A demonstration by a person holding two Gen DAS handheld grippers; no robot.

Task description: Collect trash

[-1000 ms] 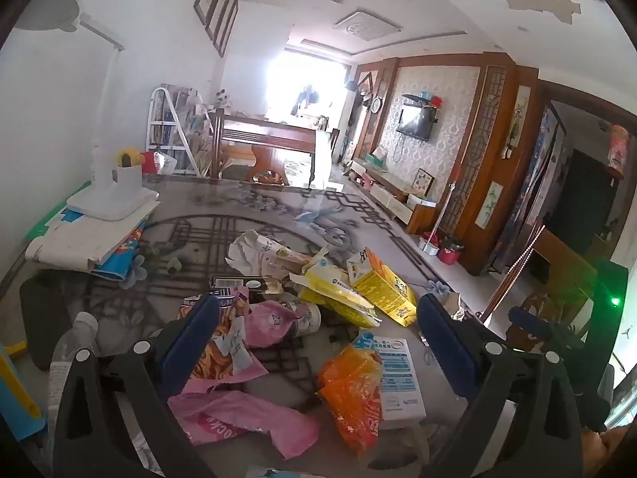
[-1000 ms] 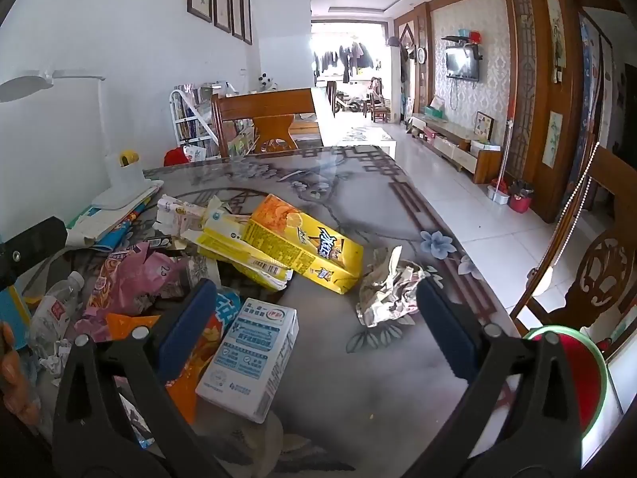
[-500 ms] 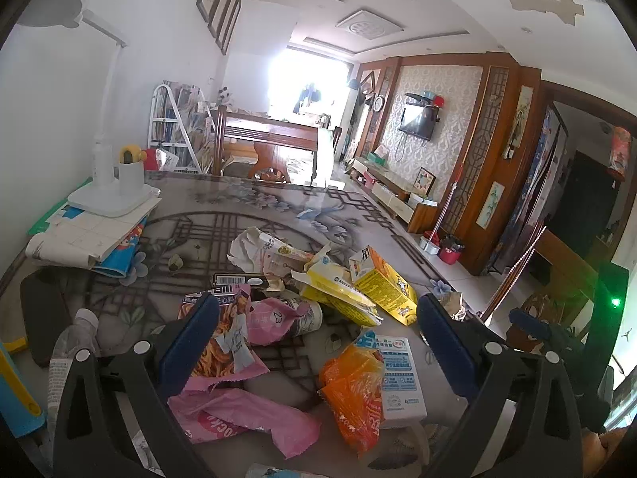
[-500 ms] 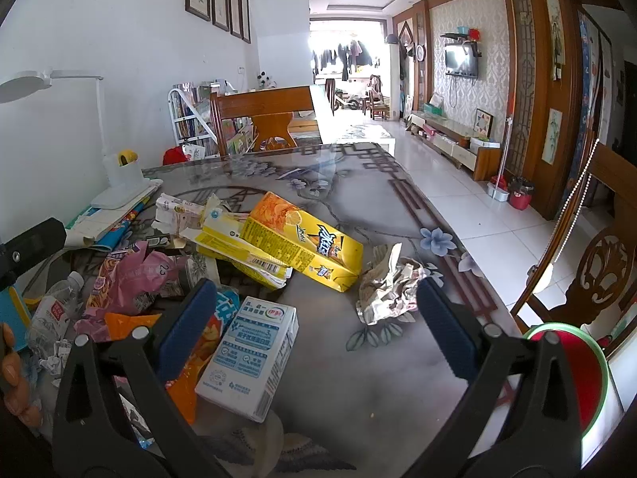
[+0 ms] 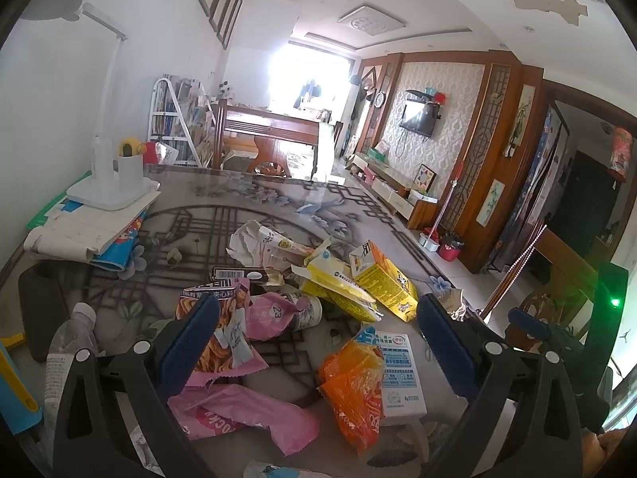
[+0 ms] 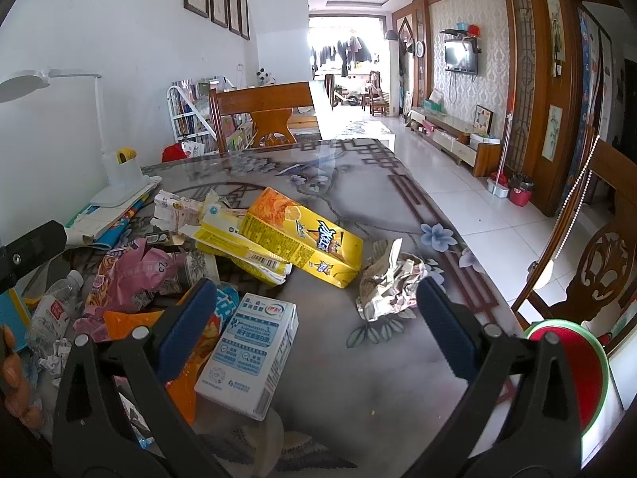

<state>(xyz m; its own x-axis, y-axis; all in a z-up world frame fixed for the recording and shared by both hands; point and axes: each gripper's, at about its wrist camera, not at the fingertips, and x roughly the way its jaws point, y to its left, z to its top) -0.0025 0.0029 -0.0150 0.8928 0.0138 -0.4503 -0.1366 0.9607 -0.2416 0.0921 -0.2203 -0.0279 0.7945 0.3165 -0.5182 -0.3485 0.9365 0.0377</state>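
I hold both tools above the table (image 6: pixel 358 378) and nothing is collected yet, as far as I can judge. My left gripper (image 5: pixel 318 342) stands wide and empty; the pink wrapper (image 5: pixel 247 410) lies at its 7 o'clock, and the orange wrapper (image 5: pixel 352 390) lies on the table between its fingers, touching neither. My right gripper (image 6: pixel 316 322) is also spread wide and carries nothing; the white milk carton (image 6: pixel 251 354) lies between its fingers toward the left one, the yellow juice carton (image 6: pixel 302 239) is at 12 o'clock, and the crumpled paper (image 6: pixel 388 283) is at 1 o'clock. A clear plastic bottle (image 6: pixel 53 310) lies at 9 o'clock. All trash is in one heap on the table. The red bin (image 6: pixel 569 370) waits low at 4 o'clock, beside the table edge; I think every piece must go there, so the whole work remains.
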